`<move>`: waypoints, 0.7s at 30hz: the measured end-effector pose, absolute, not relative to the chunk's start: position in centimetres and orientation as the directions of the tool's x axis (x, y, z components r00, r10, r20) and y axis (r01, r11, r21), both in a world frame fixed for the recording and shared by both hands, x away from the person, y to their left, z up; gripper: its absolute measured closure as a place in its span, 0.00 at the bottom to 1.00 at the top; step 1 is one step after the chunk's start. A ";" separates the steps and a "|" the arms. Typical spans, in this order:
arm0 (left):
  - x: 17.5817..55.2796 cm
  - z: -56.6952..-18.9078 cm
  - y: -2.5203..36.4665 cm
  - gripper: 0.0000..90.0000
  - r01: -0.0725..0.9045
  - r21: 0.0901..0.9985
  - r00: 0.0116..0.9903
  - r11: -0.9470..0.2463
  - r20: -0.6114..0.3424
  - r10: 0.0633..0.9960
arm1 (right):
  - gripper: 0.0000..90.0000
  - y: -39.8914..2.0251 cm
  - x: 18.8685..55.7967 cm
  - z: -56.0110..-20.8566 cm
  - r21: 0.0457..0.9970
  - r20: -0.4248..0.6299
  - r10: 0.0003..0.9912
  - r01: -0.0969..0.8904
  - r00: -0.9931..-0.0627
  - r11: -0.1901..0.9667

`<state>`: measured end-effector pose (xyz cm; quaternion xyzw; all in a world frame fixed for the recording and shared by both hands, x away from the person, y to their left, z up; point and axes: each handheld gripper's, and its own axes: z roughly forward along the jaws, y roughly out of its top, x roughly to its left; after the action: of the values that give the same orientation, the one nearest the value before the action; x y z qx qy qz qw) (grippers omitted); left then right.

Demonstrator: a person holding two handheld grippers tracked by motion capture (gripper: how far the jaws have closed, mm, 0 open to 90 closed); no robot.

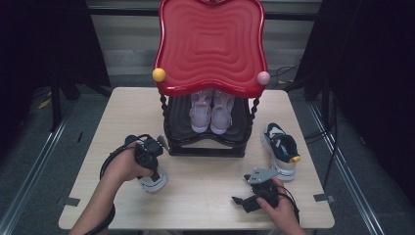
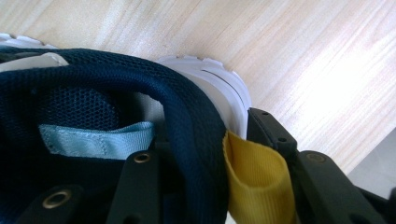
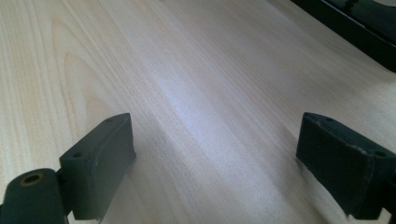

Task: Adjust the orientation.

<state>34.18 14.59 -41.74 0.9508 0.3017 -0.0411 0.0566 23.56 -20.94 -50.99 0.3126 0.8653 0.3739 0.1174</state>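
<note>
- The red-topped rack (image 1: 210,44) fills the upper middle of the frame; its top tier hides most of the pink pair (image 1: 211,111) on the shelf below.
- The table (image 1: 205,200) spreads across the lower frame.
- One navy shoe (image 1: 281,149) waits at centre right, probably next for the shelf.
- My left tongs (image 1: 147,155), lower left, grip the other navy shoe (image 2: 140,93) by its heel collar beside the yellow loop (image 2: 257,182); my hand covers most of it.
- My right tongs (image 1: 254,198), lower right, gape wide and empty over bare wood.
</note>
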 end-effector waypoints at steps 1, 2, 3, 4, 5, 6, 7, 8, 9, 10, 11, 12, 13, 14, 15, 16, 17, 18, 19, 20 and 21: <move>34.2 -41.8 14.6 0.66 0.581 0.087 0.813 -0.810 -0.115 0.571 | 0.12 -20.9 23.6 -51.0 0.720 0.031 0.629 0.454 -0.777 0.525; 34.2 -41.9 14.6 0.66 0.578 0.082 0.815 -0.812 -0.116 0.568 | 0.12 -20.9 23.6 -51.0 0.721 0.030 0.628 0.453 -0.777 0.525; 34.2 -41.9 14.5 0.66 0.575 0.080 0.817 -0.814 -0.112 0.566 | 0.12 -20.9 23.6 -51.0 0.721 0.031 0.629 0.453 -0.777 0.525; 34.3 -41.9 14.5 0.65 0.565 0.067 0.824 -0.822 -0.106 0.557 | 0.12 -20.9 23.6 -51.0 0.721 0.030 0.629 0.453 -0.777 0.525; 34.2 -42.1 14.4 0.64 0.579 0.077 0.814 -0.811 -0.112 0.570 | 0.12 -20.9 23.6 -51.0 0.721 0.030 0.629 0.453 -0.777 0.525; 34.2 -42.1 14.3 0.65 0.576 0.075 0.816 -0.814 -0.105 0.568 | 0.12 -20.9 23.6 -51.0 0.721 0.031 0.629 0.453 -0.777 0.525; 34.2 -42.1 14.3 0.65 0.578 0.074 0.815 -0.813 -0.100 0.571 | 0.12 -21.0 23.6 -51.0 0.719 0.029 0.627 0.452 -0.778 0.527; 34.3 -42.2 14.3 0.65 0.580 0.075 0.813 -0.811 -0.104 0.572 | 0.12 -21.0 23.6 -51.0 0.720 0.029 0.627 0.452 -0.778 0.527; 34.3 -42.3 14.3 0.65 0.581 0.082 0.813 -0.809 -0.109 0.573 | 0.12 -20.9 23.6 -51.0 0.720 0.029 0.627 0.452 -0.778 0.527; 34.3 -42.3 14.3 0.65 0.583 0.083 0.811 -0.808 -0.111 0.574 | 0.12 -20.9 23.6 -51.0 0.720 0.029 0.627 0.452 -0.778 0.527; 34.3 -42.3 14.3 0.65 0.582 0.081 0.812 -0.809 -0.113 0.573 | 0.12 -20.9 23.6 -51.0 0.720 0.029 0.627 0.452 -0.778 0.527; 34.3 -42.3 14.3 0.66 0.580 0.080 0.813 -0.810 -0.114 0.571 | 0.12 -20.9 23.6 -51.0 0.720 0.029 0.627 0.452 -0.778 0.527; 34.3 -42.3 14.3 0.66 0.579 0.080 0.814 -0.812 -0.115 0.569 | 0.12 -20.9 23.6 -51.0 0.720 0.029 0.627 0.452 -0.778 0.527; 34.3 -42.3 14.4 0.67 0.581 0.081 0.812 -0.810 -0.120 0.571 | 0.12 -20.9 23.6 -51.0 0.720 0.029 0.627 0.452 -0.778 0.527; 34.2 -42.3 14.4 0.68 0.578 0.080 0.814 -0.812 -0.124 0.567 | 0.12 -20.9 23.6 -51.0 0.720 0.029 0.627 0.452 -0.778 0.527; 34.2 -42.4 14.3 0.69 0.578 0.075 0.814 -0.812 -0.125 0.568 | 0.12 -20.9 23.6 -51.0 0.720 0.029 0.627 0.452 -0.778 0.527; 34.2 -42.4 14.3 0.70 0.575 0.064 0.816 -0.816 -0.127 0.565 | 0.12 -20.9 23.6 -51.0 0.720 0.029 0.627 0.452 -0.778 0.527; 34.2 -42.4 14.3 0.72 0.575 0.062 0.815 -0.816 -0.130 0.564 | 0.12 -20.9 23.6 -51.0 0.720 0.029 0.627 0.452 -0.778 0.527; 34.3 -42.4 14.4 0.74 0.563 0.051 0.823 -0.825 -0.130 0.554 | 0.12 -20.9 23.6 -51.0 0.720 0.029 0.627 0.452 -0.778 0.527; 34.2 -42.5 14.4 0.76 0.575 0.057 0.814 -0.816 -0.138 0.564 | 0.12 -20.9 23.6 -51.0 0.720 0.029 0.627 0.452 -0.778 0.527; 34.1 -42.5 14.4 0.77 0.580 0.063 0.811 -0.812 -0.141 0.568 | 0.12 -20.9 23.6 -51.0 0.720 0.029 0.627 0.452 -0.778 0.527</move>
<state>34.09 14.43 -42.49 0.9502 0.3019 -0.0579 0.0513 23.57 -20.95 -50.99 0.3115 0.8659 0.3733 0.1176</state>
